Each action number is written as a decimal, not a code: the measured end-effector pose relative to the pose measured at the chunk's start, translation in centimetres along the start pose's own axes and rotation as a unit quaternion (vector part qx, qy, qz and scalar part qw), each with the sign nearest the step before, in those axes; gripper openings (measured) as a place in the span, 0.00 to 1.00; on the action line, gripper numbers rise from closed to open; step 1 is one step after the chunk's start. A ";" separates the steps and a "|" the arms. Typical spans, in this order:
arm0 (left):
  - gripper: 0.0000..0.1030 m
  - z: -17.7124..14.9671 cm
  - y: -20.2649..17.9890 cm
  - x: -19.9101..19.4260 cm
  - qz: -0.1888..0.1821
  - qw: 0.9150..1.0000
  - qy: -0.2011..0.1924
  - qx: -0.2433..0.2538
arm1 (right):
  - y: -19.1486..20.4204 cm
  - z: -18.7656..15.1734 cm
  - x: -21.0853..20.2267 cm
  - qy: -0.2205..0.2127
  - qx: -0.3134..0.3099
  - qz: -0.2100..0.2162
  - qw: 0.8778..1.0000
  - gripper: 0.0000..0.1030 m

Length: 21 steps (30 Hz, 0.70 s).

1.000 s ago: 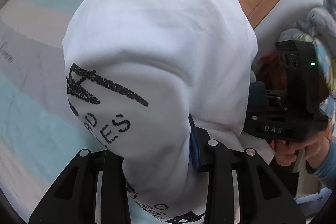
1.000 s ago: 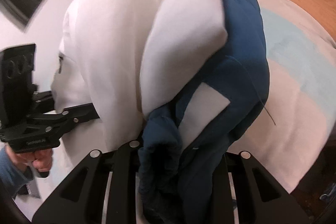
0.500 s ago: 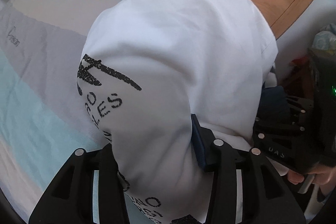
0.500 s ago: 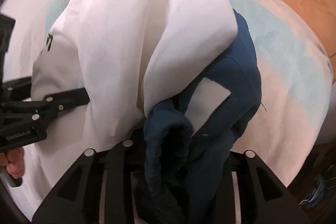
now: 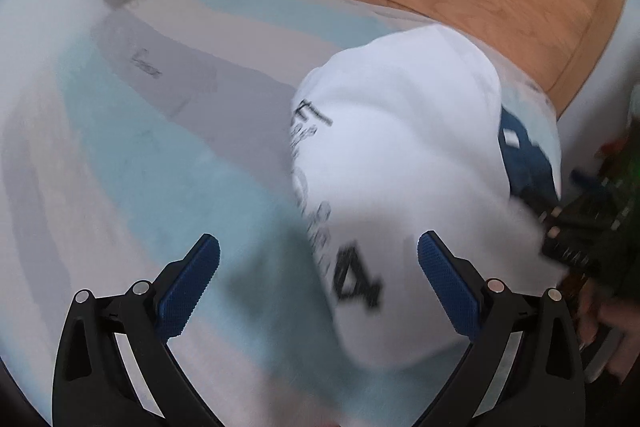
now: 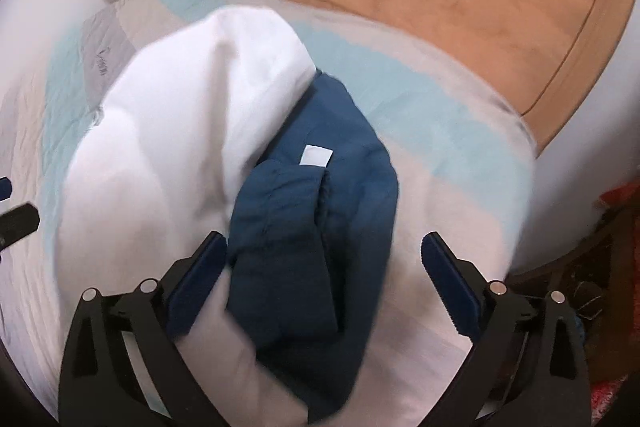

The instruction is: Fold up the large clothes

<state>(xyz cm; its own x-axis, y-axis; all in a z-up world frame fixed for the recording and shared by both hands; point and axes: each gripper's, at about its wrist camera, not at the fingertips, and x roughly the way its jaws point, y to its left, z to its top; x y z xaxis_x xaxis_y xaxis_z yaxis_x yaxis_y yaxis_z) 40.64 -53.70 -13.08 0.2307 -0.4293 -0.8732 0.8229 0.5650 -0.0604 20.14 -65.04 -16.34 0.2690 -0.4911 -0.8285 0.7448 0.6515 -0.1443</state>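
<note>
Left wrist view: the left tool (image 5: 318, 259) is opening, its pads clear of the white garment (image 5: 400, 163) ahead on the bed (image 5: 120, 155). The right tool (image 6: 324, 255) is opening likewise, gripping nothing, with the blue part (image 6: 320, 211) between its pads; the released bundle could be left crumpled, since nothing is held taut

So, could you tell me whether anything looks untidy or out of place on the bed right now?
Yes. The white garment sits on the bed as a rumpled heap, not a flat fold, with the blue garment bunched against it. Both claws, left and right, are opening, gripping nothing.

A large black "4" shows on the white garment (image 5: 400, 163); its other lettering and the bedsheet's (image 5: 120, 163) script are too blurred to read.
</note>
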 end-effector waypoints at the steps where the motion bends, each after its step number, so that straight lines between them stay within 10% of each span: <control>1: 0.94 -1.1 0.2 -0.9 -0.001 1.000 0.003 0.003 | -0.5 1.8 -0.1 -0.005 -0.003 -0.002 1.000 0.93; 10: 0.94 -7.0 -3.0 -9.1 -0.010 0.999 -0.052 -0.007 | -3.5 0.6 -7.5 -0.028 -0.010 -0.004 1.000 0.93; 21: 0.94 -22.8 -7.4 -27.9 0.026 0.994 -0.108 -0.009 | -4.9 -13.8 -26.3 -0.078 0.021 0.017 0.997 0.93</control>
<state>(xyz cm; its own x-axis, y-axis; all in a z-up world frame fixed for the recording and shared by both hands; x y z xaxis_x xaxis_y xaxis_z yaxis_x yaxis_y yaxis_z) 16.30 -29.91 0.69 0.3801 -0.5393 -0.7515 0.7977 0.6024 -0.0288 0.98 -47.39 -1.34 0.3835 -0.5549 -0.7382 0.7574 0.6463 -0.0924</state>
